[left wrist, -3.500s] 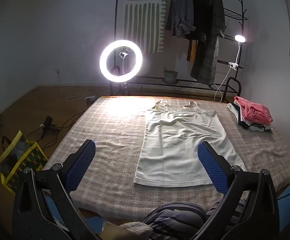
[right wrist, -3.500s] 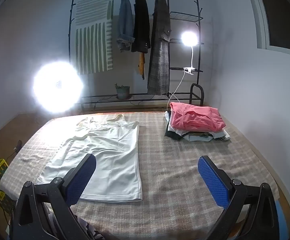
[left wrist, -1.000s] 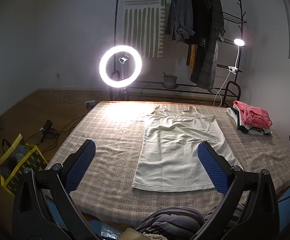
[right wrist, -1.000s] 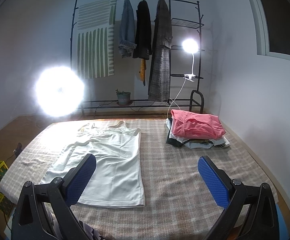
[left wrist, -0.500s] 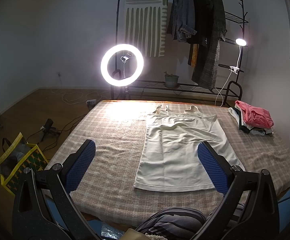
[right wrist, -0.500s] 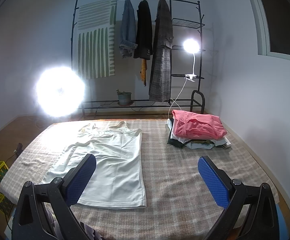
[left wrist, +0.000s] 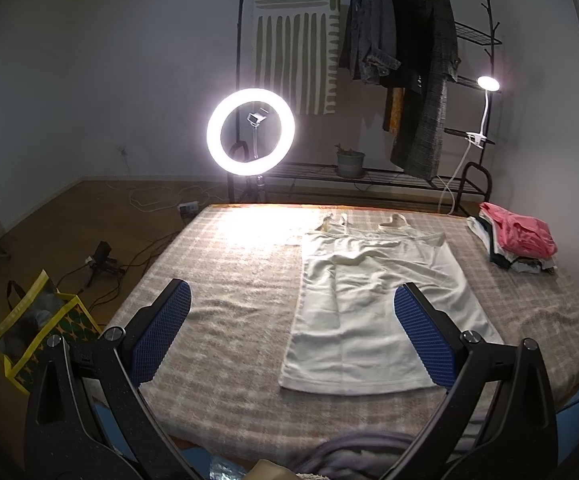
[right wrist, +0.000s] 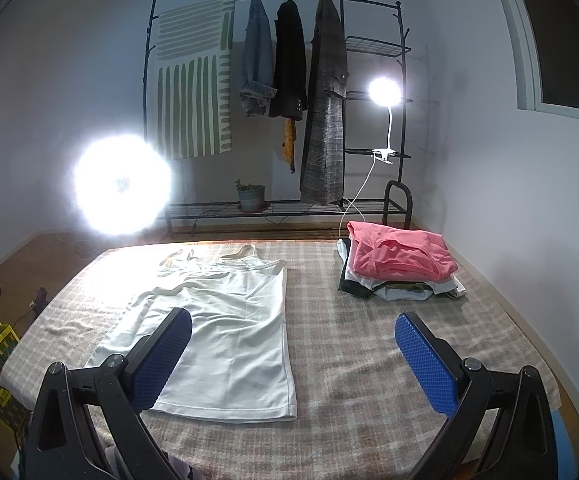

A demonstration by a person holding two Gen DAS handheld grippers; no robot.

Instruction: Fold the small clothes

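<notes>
A white tank top (left wrist: pixel 373 300) lies flat in the middle of the frame on the checked blanket (left wrist: pixel 229 280), straps at the top. It looks thin, soft and light, so it will flop and wrinkle. The bottom hem corners look best to pinch. The left gripper (left wrist: pixel 289 332) and right gripper (right wrist: pixel 293 354) are both wide open, holding nothing.
</notes>
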